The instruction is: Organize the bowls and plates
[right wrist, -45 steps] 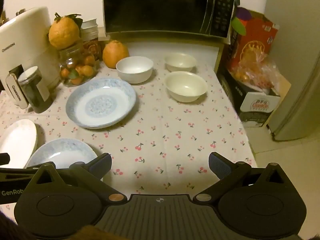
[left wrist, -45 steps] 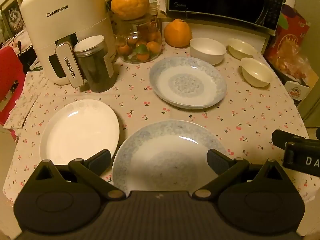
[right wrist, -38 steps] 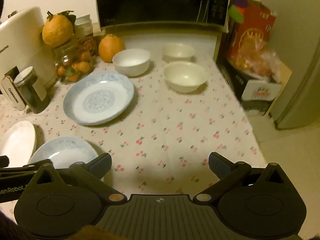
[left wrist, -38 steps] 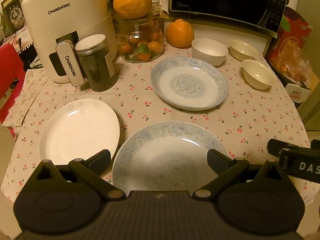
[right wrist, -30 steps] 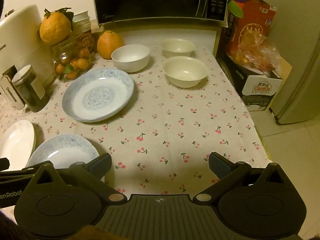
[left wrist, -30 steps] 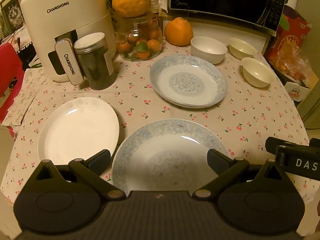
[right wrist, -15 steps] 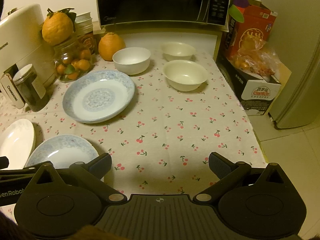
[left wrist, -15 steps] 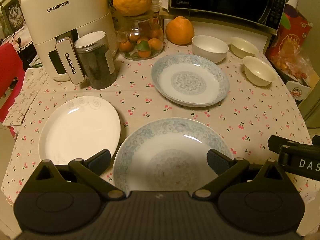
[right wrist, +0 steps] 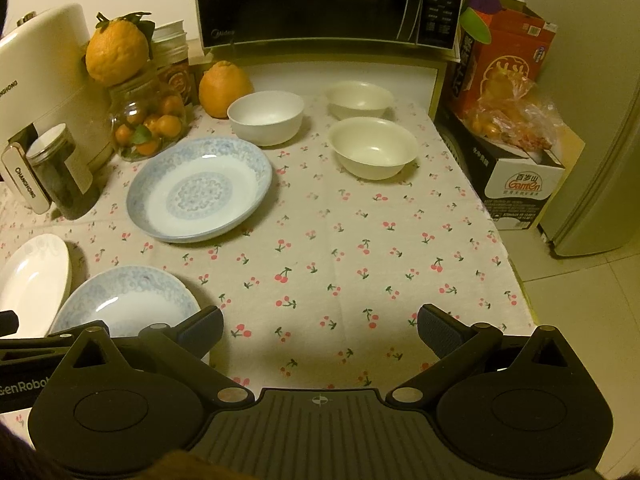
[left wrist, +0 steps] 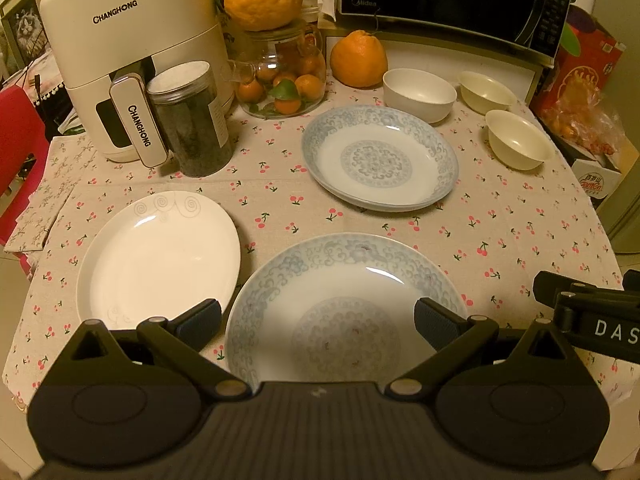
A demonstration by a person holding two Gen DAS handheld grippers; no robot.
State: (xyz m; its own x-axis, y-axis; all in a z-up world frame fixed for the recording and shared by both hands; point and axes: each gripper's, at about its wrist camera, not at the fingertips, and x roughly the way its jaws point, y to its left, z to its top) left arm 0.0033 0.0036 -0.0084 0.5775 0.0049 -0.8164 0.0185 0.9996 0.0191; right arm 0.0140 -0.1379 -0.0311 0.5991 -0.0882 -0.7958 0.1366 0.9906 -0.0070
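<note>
Nothing was picked up yet: the left gripper [left wrist: 316, 314] hung wide open over the near blue plate [left wrist: 344, 300], the right gripper [right wrist: 320, 326] empty and open, so closing on its rim looked next.

Dim kitchen, cherry-print tablecloth [right wrist: 360, 248], microwave [right wrist: 320, 0]

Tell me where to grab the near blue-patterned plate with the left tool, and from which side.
Judgement: take the near blue-patterned plate by its raised rim on the edge closest to the left tool, coming in low from the table's near side. It lies flat on the tablecloth, so only the flared lip gives a pinch: one finger over, one under. The tool is open and already lined up there.
</note>
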